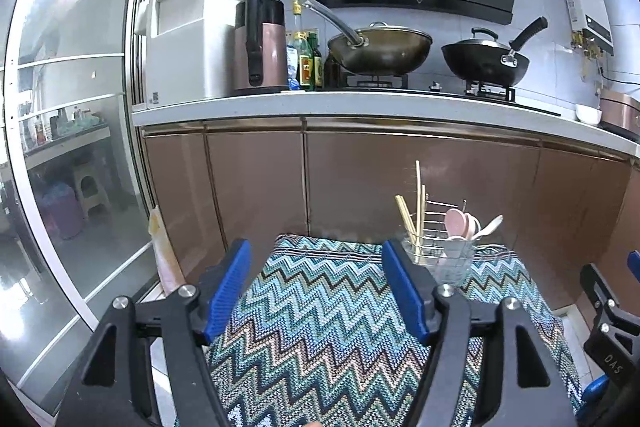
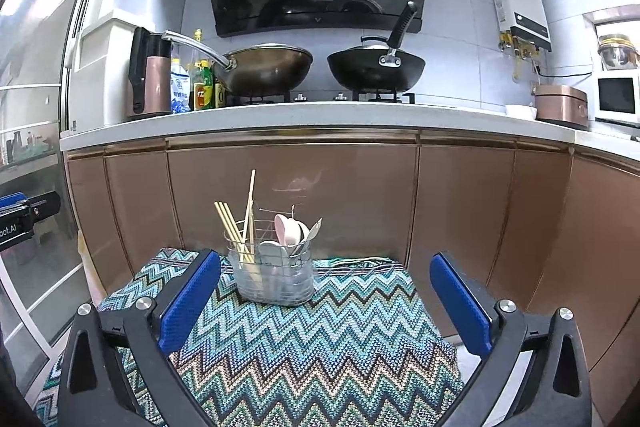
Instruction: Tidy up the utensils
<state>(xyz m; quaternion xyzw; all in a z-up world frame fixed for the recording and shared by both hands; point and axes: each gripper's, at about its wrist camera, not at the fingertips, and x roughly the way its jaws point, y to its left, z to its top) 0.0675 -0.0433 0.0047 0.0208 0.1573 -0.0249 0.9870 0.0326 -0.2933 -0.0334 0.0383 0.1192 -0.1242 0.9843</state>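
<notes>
A clear utensil holder (image 2: 272,277) with a wire frame stands at the far end of a small table under a zigzag cloth (image 2: 320,339). Wooden chopsticks (image 2: 236,231) lean in its left part; pink and white spoons (image 2: 294,231) fill its right part. My right gripper (image 2: 325,287) is open wide, short of the holder, nothing between its blue pads. In the left wrist view the holder (image 1: 444,259) sits just beyond the right pad of my left gripper (image 1: 316,285), which is open and empty over the cloth (image 1: 320,327).
Behind the table run copper cabinet doors (image 2: 292,195) under a white counter (image 2: 320,117) carrying two woks (image 2: 376,67), a kettle (image 2: 150,79) and bottles. A glass sliding door (image 1: 68,147) stands to the left. The right gripper's body (image 1: 612,327) shows at the right edge.
</notes>
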